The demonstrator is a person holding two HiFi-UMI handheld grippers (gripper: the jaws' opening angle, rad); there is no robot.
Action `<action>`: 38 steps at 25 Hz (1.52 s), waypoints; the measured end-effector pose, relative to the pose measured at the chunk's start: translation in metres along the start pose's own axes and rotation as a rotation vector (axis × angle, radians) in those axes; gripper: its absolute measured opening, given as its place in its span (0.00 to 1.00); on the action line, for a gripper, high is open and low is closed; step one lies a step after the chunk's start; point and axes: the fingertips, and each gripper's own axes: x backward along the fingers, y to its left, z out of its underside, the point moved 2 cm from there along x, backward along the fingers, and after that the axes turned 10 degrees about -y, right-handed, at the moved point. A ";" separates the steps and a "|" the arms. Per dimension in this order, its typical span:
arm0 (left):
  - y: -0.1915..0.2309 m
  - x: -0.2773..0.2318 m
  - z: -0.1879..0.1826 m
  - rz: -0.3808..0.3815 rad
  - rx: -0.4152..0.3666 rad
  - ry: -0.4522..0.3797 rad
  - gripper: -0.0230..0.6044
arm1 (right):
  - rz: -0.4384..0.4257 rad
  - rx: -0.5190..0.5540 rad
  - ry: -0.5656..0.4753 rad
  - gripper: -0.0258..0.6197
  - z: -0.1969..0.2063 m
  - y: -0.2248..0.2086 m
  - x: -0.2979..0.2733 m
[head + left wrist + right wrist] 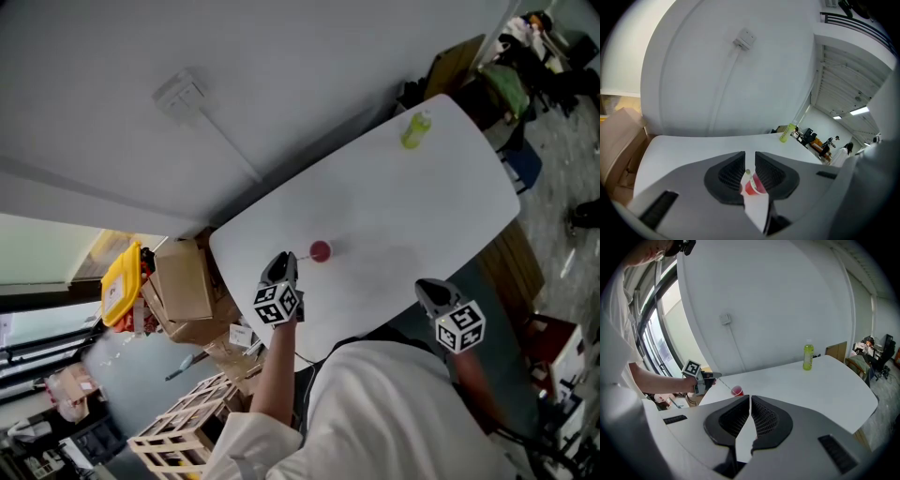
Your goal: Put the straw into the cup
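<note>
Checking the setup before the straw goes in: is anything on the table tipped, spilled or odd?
Nothing stands out. The red cup appears upright on the white table, the green bottle stands upright at the far end, and no spill shows. The left gripper holds the straw.

We see the right gripper [750,399] at 6 o'clock, jaws together, empty. On the white table [825,385], a small red plastic cup [737,390] sits at 11. The left gripper [704,378] points a thin pale straw [724,384] at it. A green plastic bottle [808,356] stands at 1.
</note>
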 end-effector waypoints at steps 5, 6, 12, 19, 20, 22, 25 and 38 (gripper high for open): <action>0.007 0.019 -0.015 -0.025 0.013 -0.063 0.14 | -0.022 0.015 0.000 0.10 0.000 0.007 -0.003; 0.008 0.025 -0.019 -0.027 0.019 -0.080 0.14 | -0.024 0.018 -0.001 0.10 0.000 0.008 -0.004; 0.018 0.053 -0.038 -0.038 0.039 -0.154 0.11 | -0.039 0.036 -0.006 0.10 -0.005 0.019 -0.012; 0.016 0.078 -0.036 -0.067 0.046 -0.179 0.06 | -0.062 0.061 -0.025 0.10 -0.011 0.015 -0.006; 0.013 0.082 -0.037 -0.071 0.044 -0.183 0.05 | -0.069 0.065 -0.029 0.10 -0.013 0.013 -0.005; 0.005 0.090 -0.036 -0.077 0.039 -0.187 0.04 | -0.086 0.073 -0.041 0.10 -0.018 0.009 -0.004; -0.009 0.101 -0.031 -0.097 0.035 -0.193 0.04 | -0.120 0.086 -0.055 0.10 -0.023 0.001 -0.002; -0.101 0.157 0.002 -0.207 0.077 -0.258 0.04 | -0.299 0.127 -0.124 0.10 -0.046 -0.040 0.031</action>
